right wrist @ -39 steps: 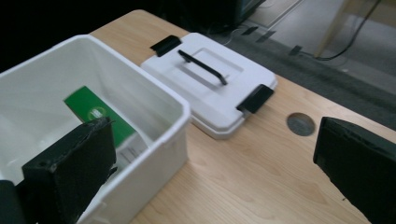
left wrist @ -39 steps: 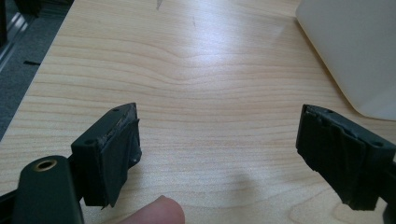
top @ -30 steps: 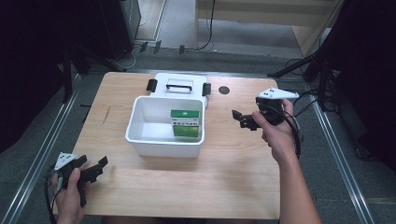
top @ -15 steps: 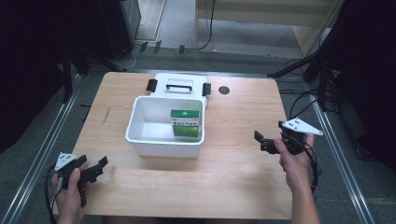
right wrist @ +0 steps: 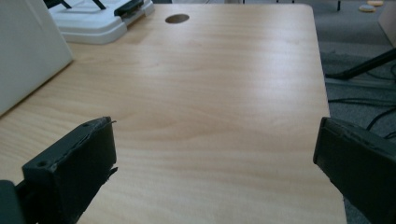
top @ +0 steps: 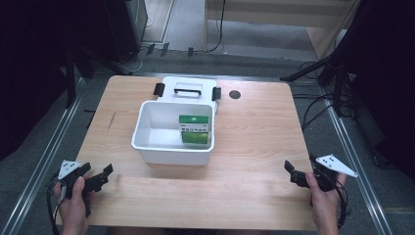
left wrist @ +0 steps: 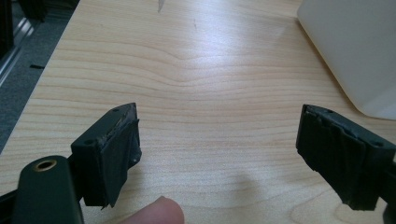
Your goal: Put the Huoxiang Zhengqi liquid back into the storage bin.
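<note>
Dark surroundings and a grey floor with cables frame a light wooden table (top: 244, 147) seen from the high view. A white bin (top: 173, 133) sits left of the table's centre, open on top, with a green box (top: 195, 129) standing inside against its right wall; the box carries a white label band whose writing is too small to read. The bin's white lid (top: 187, 90), with a handle and black latches, lies flat just behind the bin, touching it. A small dark hole (top: 235, 94) marks the tabletop near the far edge. The left gripper (top: 100, 175) is held over the near left corner, jaws parted and empty; the right gripper (top: 292, 172) is held near the right edge at the near side, jaws also parted and empty. Bare wood lies wide between both grippers and in front of the bin. In the left gripper view, the two black jaws stand wide apart above bare wood, the bin's wall (left wrist: 355, 46) rising at upper right, the table's left edge and floor at upper left, and a fingertip (left wrist: 156, 213) at the bottom. In the right gripper view, the jaws stand wide apart over open wood; the bin's wall (right wrist: 28, 51) is at left, the lid (right wrist: 100, 18) and hole (right wrist: 177, 18) farther off, and the table's edge runs down the right side.
</note>
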A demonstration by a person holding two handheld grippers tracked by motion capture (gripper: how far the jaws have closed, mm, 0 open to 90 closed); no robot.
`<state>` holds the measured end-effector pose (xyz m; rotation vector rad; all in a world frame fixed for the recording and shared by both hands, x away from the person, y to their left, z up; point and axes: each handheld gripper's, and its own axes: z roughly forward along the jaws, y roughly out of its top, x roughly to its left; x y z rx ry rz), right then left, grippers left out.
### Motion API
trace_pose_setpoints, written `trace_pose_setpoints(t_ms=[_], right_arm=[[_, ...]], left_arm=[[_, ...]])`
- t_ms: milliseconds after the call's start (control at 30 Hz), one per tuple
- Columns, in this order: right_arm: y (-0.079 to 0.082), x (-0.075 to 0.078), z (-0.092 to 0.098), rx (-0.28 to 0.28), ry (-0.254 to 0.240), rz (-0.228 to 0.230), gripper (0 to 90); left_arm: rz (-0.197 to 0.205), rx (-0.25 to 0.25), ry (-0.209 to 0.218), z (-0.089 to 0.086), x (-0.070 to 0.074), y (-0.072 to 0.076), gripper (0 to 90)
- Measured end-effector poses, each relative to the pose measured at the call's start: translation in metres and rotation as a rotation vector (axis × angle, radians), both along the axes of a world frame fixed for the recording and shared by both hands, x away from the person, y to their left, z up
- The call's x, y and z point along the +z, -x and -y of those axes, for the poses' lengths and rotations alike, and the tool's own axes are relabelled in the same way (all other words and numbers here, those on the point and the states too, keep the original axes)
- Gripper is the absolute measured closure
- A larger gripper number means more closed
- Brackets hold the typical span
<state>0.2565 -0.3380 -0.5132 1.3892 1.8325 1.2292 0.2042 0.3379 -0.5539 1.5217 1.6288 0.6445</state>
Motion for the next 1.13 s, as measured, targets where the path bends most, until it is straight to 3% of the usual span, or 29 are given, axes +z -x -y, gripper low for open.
trace_pose_setpoints(t_ms=[333,467,567,700,967,1133], right_arm=[[0.029,-0.026,0.018,-0.056,-0.022,0.001,0.0],[0.038,-0.032,0.023,-0.074,-0.064,0.022,0.0],[0.04,-0.032,0.023,-0.093,-0.049,0.025,0.0],[0.039,-0.033,0.022,-0.114,-0.079,0.009,0.0],[0.036,-0.033,0.015,-0.085,-0.024,-0.036,0.5],[0.035,-0.033,0.015,-0.075,-0.038,-0.042,0.5]], left_arm=[[-0.002,0.002,-0.026,0.003,0.0,0.0,14.5],[0.001,0.014,-0.019,0.002,0.0,0.0,14.5],[-0.004,0.025,-0.026,0.002,0.0,0.0,14.5],[-0.006,0.03,-0.041,0.003,0.0,0.0,14.5],[-0.005,0.027,-0.024,0.002,0.0,0.0,14.5],[-0.007,0.028,-0.022,0.001,0.0,0.0,14.5]])
